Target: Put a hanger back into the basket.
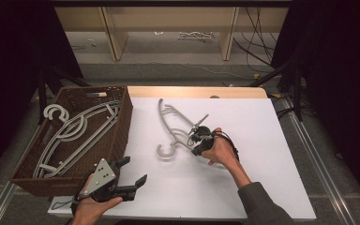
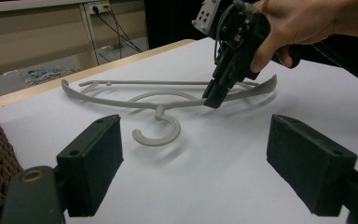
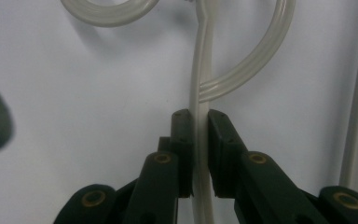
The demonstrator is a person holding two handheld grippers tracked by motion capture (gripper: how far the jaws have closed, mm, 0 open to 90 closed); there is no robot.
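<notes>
High view. A grey plastic hanger (image 1: 178,126) lies flat on the white counter (image 1: 262,187), near the middle, hook end toward the near-left. The right tongs (image 1: 198,139) sit on its shoulder bar just beside the hook stem, the person's right hand (image 1: 222,151) behind them. Wicker basket (image 1: 122,126) at the counter's left edge, several like hangers (image 1: 72,136) piled inside. Left tongs (image 1: 133,171) hover low at the near-left corner, spread wide, holding nothing, well apart from the hanger.

Left gripper view. Both black jaws stand far apart, bare counter (image 2: 205,186) between them. Beyond them the hanger (image 2: 121,103) lies flat, its hook (image 2: 158,133) curling toward the camera. The right tongs (image 2: 213,99) come down steeply onto the bar, tips at the counter surface.

Right gripper view. Jaws clenched on a thin ribbed strip of the hanger (image 3: 201,70), which runs straight up between the pads; a curved branch splits off to the right just beyond the tips, and the hook (image 3: 109,11) shows at the top edge.

Handling, as judged: light, stiff, moulded plastic with a smooth and probably slippery surface. A narrow bar may pivot in a single pinch. Hold close to the stem, near the balance point, looks sound; the far arm may sag or swing when lifted. Likely bound for the basket.
</notes>
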